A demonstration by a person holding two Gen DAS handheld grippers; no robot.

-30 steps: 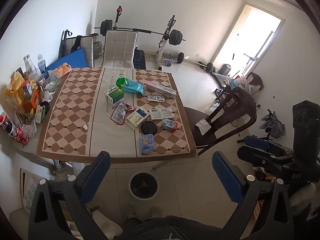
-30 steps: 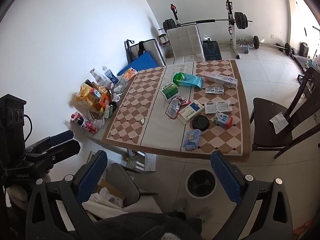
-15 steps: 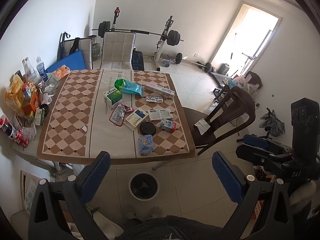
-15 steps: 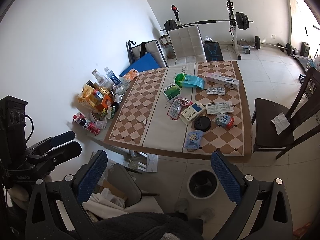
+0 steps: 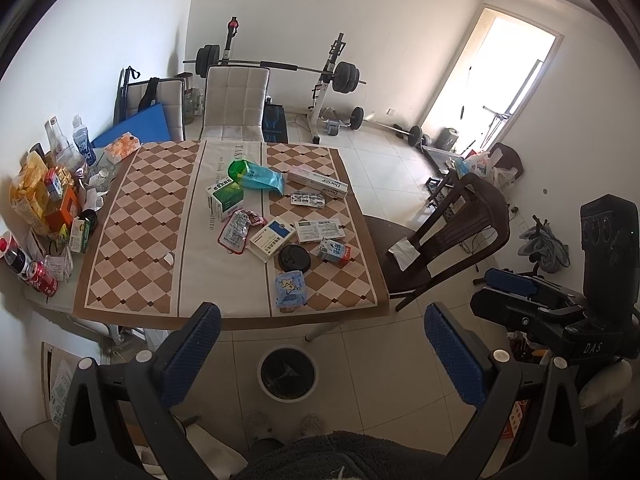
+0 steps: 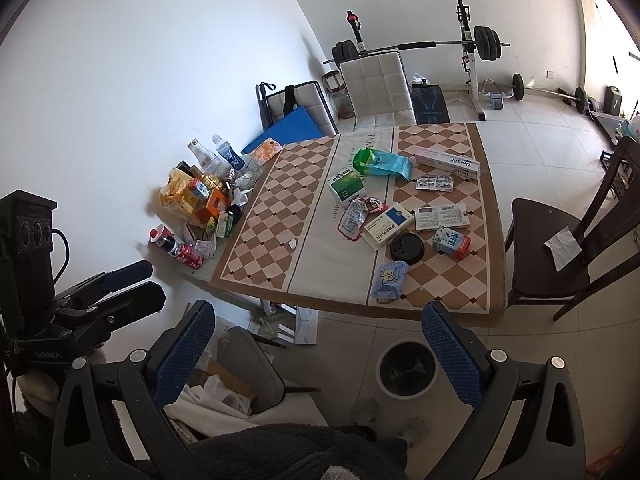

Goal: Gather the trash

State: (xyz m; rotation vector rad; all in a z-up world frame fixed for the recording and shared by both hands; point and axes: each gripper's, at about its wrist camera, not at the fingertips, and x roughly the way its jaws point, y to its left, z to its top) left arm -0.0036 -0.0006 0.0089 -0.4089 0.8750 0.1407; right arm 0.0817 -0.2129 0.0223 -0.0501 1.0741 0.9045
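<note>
You hold both grippers high and back from the table (image 5: pixel 132 300), likely to survey it first. Your left gripper (image 5: pixel 320 344) has its jaws spread wide and empty; your right gripper (image 6: pixel 316 340) likewise. The trash lies scattered across the cloth's right half: a blue pouch (image 5: pixel 290 288) nearest you, a black lid (image 5: pixel 294 258) just behind, boxes and wrappers beyond. The bin (image 5: pixel 287 374) stands on the floor below the near edge, handy for dropping.
</note>
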